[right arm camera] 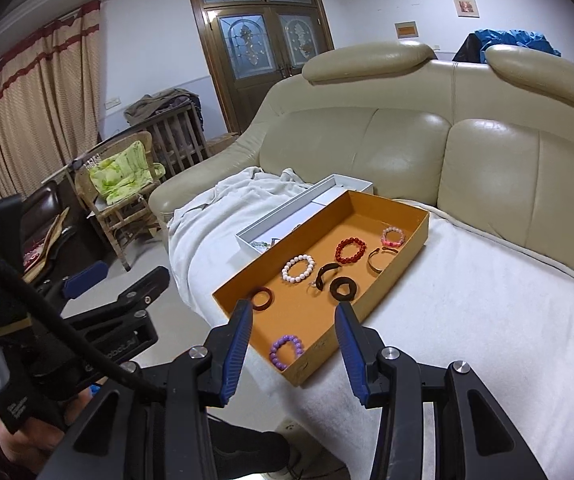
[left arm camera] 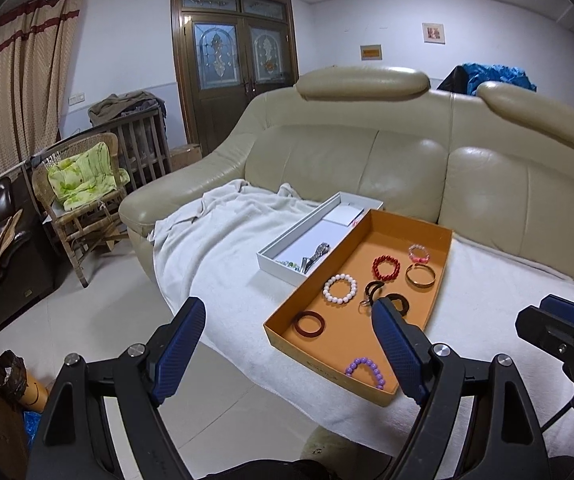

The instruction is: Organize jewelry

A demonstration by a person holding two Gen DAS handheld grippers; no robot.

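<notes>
With both the left gripper [left arm camera: 283, 328] and right gripper [right arm camera: 293, 330] hovering released and empty near the orange tray [right arm camera: 371, 300] of bracelets, descending squarely over the purple bracelet [right arm camera: 285, 347], probably the nearest piece, is advisable.

A beige leather sofa [left arm camera: 407, 160] carries everything, its seat draped with a white blanket [left arm camera: 223, 248]. On the blanket, an orange cardboard tray [left arm camera: 445, 240] sits touching a white box [left arm camera: 283, 270].
</notes>
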